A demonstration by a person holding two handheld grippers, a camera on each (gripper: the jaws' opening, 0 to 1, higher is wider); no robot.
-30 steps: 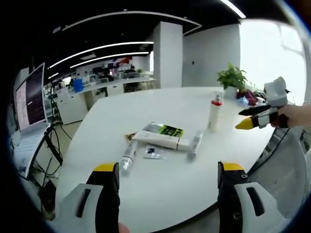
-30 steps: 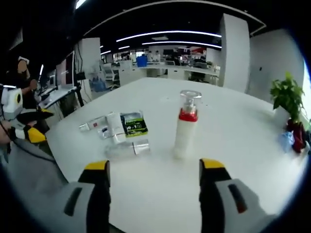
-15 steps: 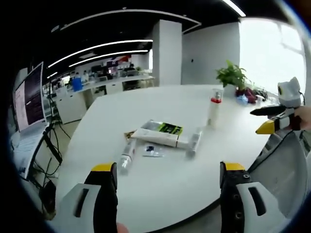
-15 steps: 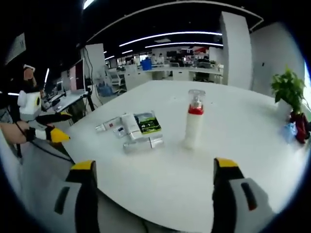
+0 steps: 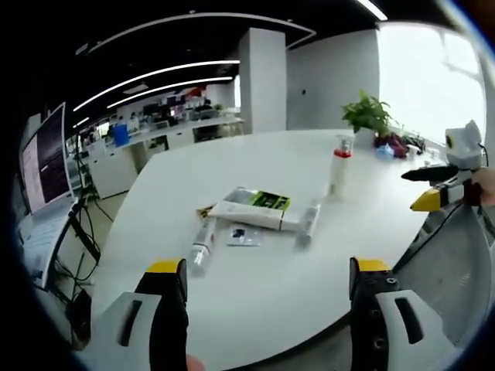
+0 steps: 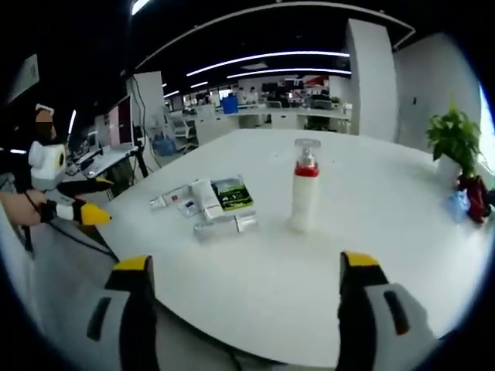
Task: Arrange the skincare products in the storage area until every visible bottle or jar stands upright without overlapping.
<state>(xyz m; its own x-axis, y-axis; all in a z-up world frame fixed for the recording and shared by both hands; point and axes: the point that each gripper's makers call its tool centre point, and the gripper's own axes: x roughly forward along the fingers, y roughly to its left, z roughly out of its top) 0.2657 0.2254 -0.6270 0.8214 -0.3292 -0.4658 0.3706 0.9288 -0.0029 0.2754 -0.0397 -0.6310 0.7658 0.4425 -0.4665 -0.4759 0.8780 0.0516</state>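
skincare products lie in a loose cluster near the middle of the white table (image 5: 255,309): a pump bottle (image 5: 338,165) with a red collar and clear cap stands upright at the far right of the group, while a clear tube (image 5: 203,243) on the left, a second clear tube (image 5: 308,224) on the right, a white tube (image 5: 251,219) across the middle and a small sachet (image 5: 243,237) all lie flat. a flat green-and-black packet (image 5: 263,202) sits just behind the white tube, touching it.

left gripper (image 5: 263,309) hangs over the near edge with its jaws wide apart and nothing between them. right gripper (image 6: 244,309) is likewise spread and empty, off the table edge, facing the pump bottle (image 6: 303,185) and the lying tubes (image 6: 224,226).

judgement: only the pump bottle is done; the lying tubes come next. to do it well, take one tube near its cap end, square across its width, lift clear of its neighbours, and set it down on its flat cap in bare table well apart from the pump bottle, letting go only once it balances. a slim tube may topple.

the clear tubes look nearly transparent; their fill cannot be told. the pump bottle looks milky white.
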